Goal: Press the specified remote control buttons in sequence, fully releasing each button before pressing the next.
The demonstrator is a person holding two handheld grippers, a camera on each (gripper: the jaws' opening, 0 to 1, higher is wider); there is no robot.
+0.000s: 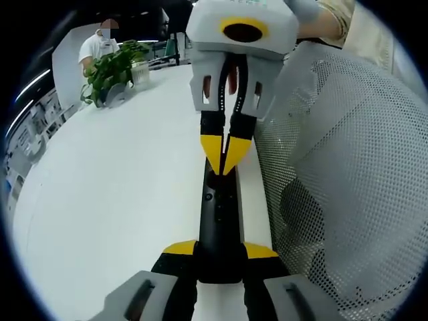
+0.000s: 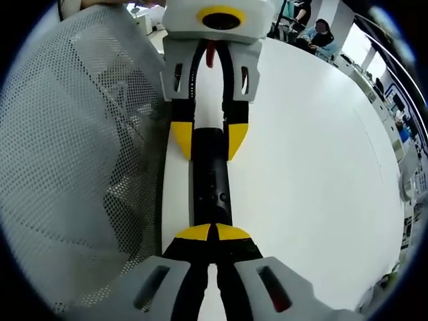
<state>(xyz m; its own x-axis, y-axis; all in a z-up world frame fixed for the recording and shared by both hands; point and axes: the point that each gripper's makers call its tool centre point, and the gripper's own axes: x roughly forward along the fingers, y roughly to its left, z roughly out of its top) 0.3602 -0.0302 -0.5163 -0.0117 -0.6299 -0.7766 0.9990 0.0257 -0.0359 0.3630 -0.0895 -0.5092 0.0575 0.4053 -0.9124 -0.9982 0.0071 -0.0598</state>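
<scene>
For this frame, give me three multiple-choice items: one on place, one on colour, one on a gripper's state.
1. Where does the remote lie?
A. Along the table edge, next to the mesh chair
B. Against the potted plant
C. On the chair seat

2. What colour are the gripper fingertips?
A. Red
B. Yellow
C. Blue

3. How does the right gripper stand?
A. Wide open, high over the table
B. Jaws together, tips down on the remote
C. Clamped around the plant

Answers: 1 A, the remote runs along the white edge with the mesh right beside it. 2 B, all tips in both views are yellow. 3 B, its tips meet on the remote's face, while the left gripper clamps the remote's sides.
</scene>
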